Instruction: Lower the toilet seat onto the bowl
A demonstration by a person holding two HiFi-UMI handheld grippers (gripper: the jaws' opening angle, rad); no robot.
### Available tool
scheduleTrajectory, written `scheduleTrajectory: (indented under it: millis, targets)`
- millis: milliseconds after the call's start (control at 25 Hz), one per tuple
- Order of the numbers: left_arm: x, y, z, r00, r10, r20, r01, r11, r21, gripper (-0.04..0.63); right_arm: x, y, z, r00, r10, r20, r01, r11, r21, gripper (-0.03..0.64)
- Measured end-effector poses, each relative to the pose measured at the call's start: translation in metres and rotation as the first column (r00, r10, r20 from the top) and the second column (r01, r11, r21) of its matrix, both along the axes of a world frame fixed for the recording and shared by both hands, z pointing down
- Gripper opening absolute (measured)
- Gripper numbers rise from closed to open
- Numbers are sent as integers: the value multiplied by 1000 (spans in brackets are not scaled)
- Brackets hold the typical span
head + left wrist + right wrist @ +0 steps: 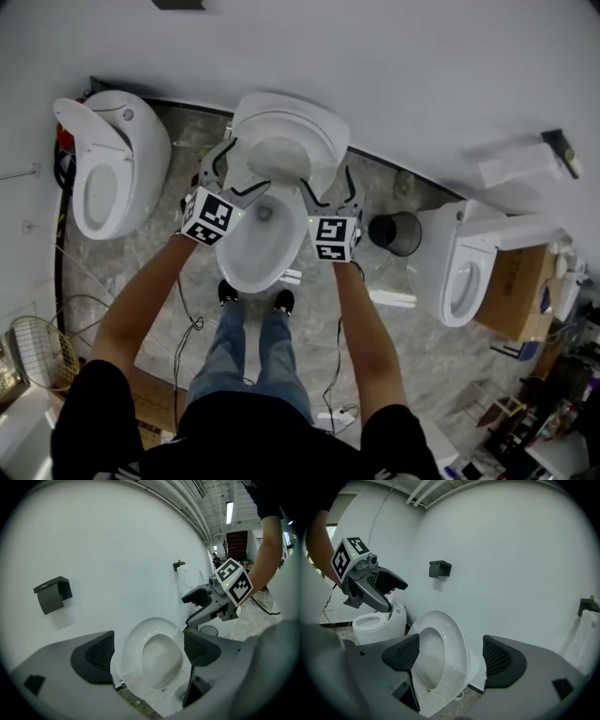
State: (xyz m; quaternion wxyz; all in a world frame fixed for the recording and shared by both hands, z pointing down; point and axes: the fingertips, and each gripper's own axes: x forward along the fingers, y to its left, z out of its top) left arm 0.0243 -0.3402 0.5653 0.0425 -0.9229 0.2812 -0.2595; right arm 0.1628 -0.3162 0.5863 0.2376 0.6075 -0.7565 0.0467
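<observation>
Qty: 3 toilets: left toilet, middle bowl, right toilet. Seat stands raised at rear of middle bowl. Left gripper & right gripper: jaws apart, empty, flanking seat.

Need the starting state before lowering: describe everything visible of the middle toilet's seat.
The toilet seat is a white, glossy, plastic-looking oval ring, raised nearly upright and leaning back toward the wall, hinged at the rear of the bowl. The open left tool and right tool flank it; no contact shows.
</observation>
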Motion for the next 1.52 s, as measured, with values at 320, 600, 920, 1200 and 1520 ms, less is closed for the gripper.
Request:
scheduleTrajectory:
  millis: [320,600,920,1200,1520]
  targets:
    - [11,-37,35,997,-5,71,6,1000,-19,436,0,-35,32,1000,-24,-20,23,998,-64,420]
    - [18,-75,56,994,-8,107,14,998,-55,401,4,-60,44,995,-66,-71,59,993,-99,382]
    - [15,-106,83,980,-4,201,20,997,-75,329,17,-83,56,993,-67,-95,53,989,-137,329]
    - [21,-111,93,973,46,226,-24,995,-99,239,15,-91,62,985,-110,-131,91,985,-148,274]
    - [22,-118,100,967,51,249,-22,993,-119,220,12,-91,65,977,-138,-160,115,983,-145,212]
